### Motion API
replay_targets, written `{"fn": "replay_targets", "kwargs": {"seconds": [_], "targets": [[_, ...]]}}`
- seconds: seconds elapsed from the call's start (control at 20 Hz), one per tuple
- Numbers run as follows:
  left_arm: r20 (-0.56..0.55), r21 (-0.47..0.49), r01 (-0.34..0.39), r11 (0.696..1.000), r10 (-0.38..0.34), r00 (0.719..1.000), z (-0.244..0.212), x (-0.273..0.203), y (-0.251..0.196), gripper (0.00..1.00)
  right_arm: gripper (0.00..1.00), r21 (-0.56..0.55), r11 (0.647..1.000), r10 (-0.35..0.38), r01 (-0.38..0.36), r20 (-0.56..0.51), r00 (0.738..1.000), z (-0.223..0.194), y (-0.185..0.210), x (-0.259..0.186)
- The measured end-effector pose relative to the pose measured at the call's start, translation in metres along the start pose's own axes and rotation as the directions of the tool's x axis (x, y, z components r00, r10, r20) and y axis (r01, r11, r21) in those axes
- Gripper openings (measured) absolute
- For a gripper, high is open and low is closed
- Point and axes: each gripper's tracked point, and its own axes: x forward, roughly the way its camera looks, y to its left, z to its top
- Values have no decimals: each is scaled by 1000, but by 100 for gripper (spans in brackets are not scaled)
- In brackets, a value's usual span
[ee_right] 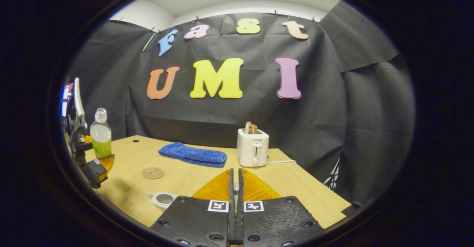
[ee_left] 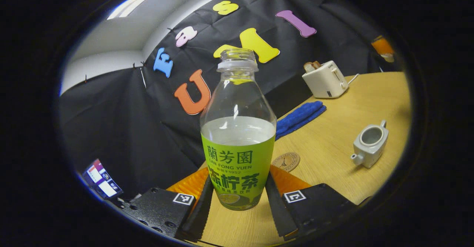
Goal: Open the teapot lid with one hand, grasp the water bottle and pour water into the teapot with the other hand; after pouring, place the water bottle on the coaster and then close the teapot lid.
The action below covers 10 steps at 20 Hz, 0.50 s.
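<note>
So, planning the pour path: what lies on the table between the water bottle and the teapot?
In the left gripper view, only the coaster lies between the water bottle and the teapot; the rest is bare table.

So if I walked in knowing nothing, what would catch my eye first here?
Probably the green-labelled water bottle, uncapped and partly full, held between the left gripper fingers close in the left gripper view. To its right the small teapot sits on the wooden table with its top open, with a white toaster by the back wall.

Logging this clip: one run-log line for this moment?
left hand-held gripper: shut on water bottle | right hand-held gripper: shut | teapot: lid off
</note>
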Motion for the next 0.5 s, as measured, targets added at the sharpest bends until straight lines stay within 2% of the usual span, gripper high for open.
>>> {"fn": "replay_targets", "kwargs": {"seconds": [0.1,0.2,0.3,0.5], "targets": [[36,-143,93,985,-89,995,14,11,-5,73,0,-6,1000,24,-24,1,1000,0,11,-1],[52,-270,152,951,-143,988,19,27,-6,73,0,-20,999,37,-37,2,999,-2,19,-1],[51,-386,194,902,-189,981,20,46,-8,73,0,-29,999,46,-46,0,999,-8,24,0],[122,-491,298,819,-274,954,26,79,-24,74,0,-27,998,60,-61,-36,998,-29,30,10]]}}
